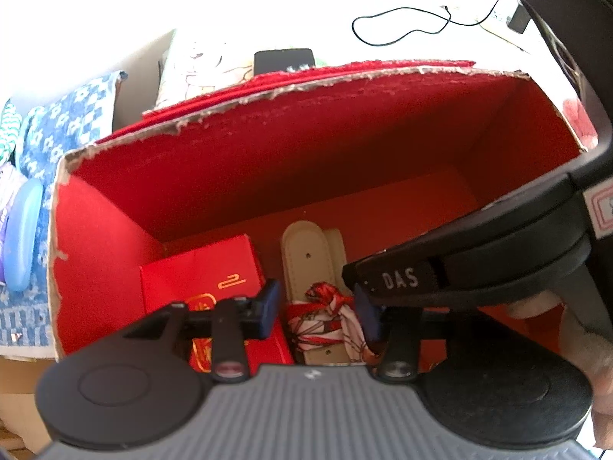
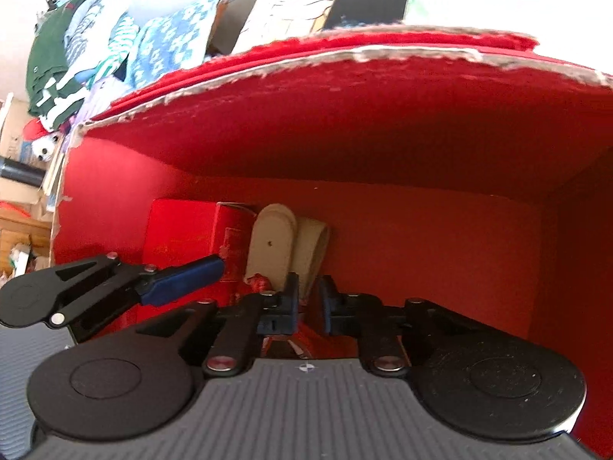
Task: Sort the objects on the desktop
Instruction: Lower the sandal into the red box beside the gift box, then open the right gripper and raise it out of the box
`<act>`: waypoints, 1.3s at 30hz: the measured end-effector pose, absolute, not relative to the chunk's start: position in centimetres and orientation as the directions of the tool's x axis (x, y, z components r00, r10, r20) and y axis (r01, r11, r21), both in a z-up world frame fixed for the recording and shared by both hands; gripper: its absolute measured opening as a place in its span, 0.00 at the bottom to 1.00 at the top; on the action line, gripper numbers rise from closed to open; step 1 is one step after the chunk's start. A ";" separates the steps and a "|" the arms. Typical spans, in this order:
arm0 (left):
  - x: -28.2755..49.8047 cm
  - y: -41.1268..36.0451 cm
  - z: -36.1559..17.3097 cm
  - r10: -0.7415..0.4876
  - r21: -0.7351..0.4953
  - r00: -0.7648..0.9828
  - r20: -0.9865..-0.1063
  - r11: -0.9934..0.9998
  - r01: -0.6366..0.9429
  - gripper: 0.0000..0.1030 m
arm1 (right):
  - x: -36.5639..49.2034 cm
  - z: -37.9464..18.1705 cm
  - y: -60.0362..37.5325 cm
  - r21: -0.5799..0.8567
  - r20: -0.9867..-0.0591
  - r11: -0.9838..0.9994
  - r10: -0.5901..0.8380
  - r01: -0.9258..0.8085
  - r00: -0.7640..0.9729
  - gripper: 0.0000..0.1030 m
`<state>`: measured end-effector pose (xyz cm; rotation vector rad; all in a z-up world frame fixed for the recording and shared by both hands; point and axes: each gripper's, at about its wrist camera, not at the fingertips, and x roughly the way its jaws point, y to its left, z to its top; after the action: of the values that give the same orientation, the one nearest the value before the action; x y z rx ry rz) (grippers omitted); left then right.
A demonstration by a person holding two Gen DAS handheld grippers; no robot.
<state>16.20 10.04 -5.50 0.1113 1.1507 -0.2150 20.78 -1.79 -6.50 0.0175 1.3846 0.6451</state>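
Item: cream leather strap (image 1: 306,253), punched with small holes, wrapped with a red-and-white patterned scarf (image 1: 333,318) knotted about its middle. Lies on the floor of a large red box (image 1: 345,145), toward the near wall, left of centre.

Adjoining: small red carton with gold lettering (image 1: 214,280), just beside the strap on its left.

Box: open top, torn grey cardboard rim, red lining.

Tools: left gripper (image 1: 318,314) hangs over the bundle, blue pads set apart on either side of the scarf knot; contact cannot be told. Right gripper (image 2: 308,303) reaches in from the right, jaws nearly closed; scarf shows in the narrow gap, a grip cannot be told.

Outside the box: black phone (image 1: 283,59) beyond the far rim, black cable (image 1: 402,27), blue patterned cloth (image 1: 69,122) past the left wall.
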 end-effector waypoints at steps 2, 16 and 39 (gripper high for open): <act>16.1 10.0 -5.4 -0.110 -0.019 0.402 -0.909 0.974 0.224 0.51 | 20.5 -6.0 -1.5 0.341 -0.909 0.841 0.409 -0.421 0.081 0.21; 16.3 10.2 -5.4 -0.111 -0.027 0.412 -0.904 0.979 0.204 0.52 | 20.5 -6.0 -2.0 0.342 -0.897 0.860 0.419 -0.378 0.142 0.24; 15.2 9.8 -4.7 0.013 0.101 0.498 -0.867 0.984 0.150 0.65 | 20.3 -5.2 -1.9 0.350 -0.866 0.864 0.446 -0.362 0.226 0.25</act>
<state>15.22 9.80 -4.74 0.1708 1.0472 -0.0832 20.28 -1.95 -5.16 0.0804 1.2220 0.5575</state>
